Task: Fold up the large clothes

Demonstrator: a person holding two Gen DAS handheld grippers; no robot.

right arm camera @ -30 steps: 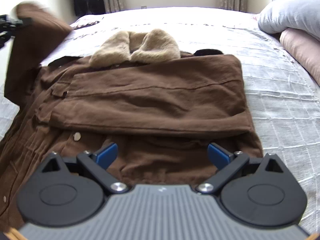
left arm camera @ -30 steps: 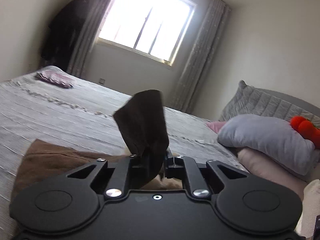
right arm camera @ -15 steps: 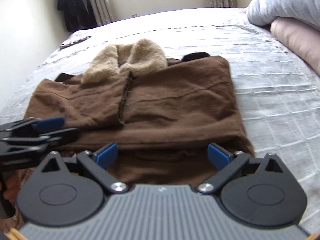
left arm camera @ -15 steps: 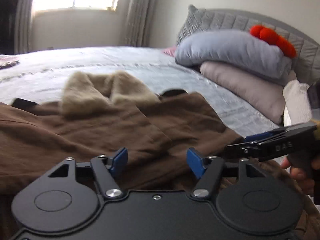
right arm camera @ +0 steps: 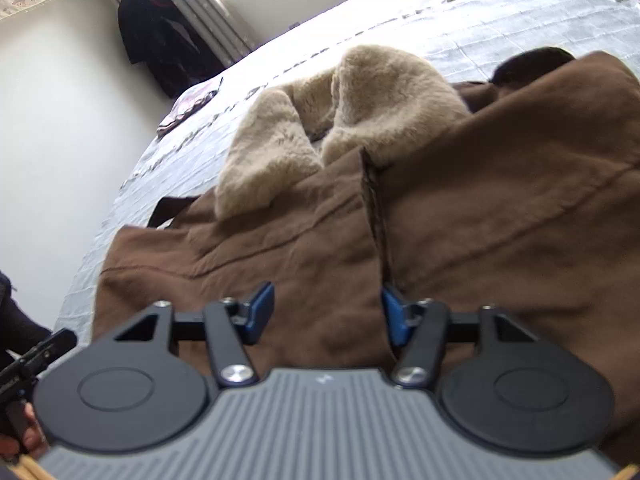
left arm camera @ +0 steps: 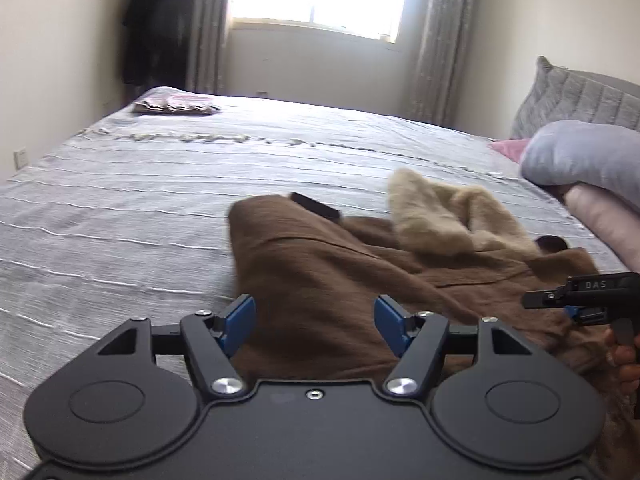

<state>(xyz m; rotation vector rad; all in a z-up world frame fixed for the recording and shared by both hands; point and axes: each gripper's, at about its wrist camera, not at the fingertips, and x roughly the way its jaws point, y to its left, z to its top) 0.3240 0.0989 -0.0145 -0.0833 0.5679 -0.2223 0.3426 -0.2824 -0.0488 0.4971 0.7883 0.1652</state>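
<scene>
A brown coat (left arm camera: 360,280) with a beige fleece collar (left arm camera: 436,216) lies on the bed, both sides folded in over the front. It also fills the right wrist view (right arm camera: 480,220), collar (right arm camera: 360,112) at the far end. My left gripper (left arm camera: 312,320) is open and empty, just above the coat's near left edge. My right gripper (right arm camera: 326,314) is open and empty, low over the coat's middle beside the front opening. The right gripper also shows at the right edge of the left wrist view (left arm camera: 576,300).
The coat lies on a grey striped bedspread (left arm camera: 160,184). Pillows (left arm camera: 588,160) are stacked at the right by the headboard. A folded pink cloth (left arm camera: 176,104) lies at the bed's far corner. Dark clothes (right arm camera: 160,36) hang by the curtain.
My left gripper let go of the brown sleeve it held up, and the sleeve now lies folded over the coat. Both grippers have dropped closer to the coat; the right jaws have narrowed somewhat.
</scene>
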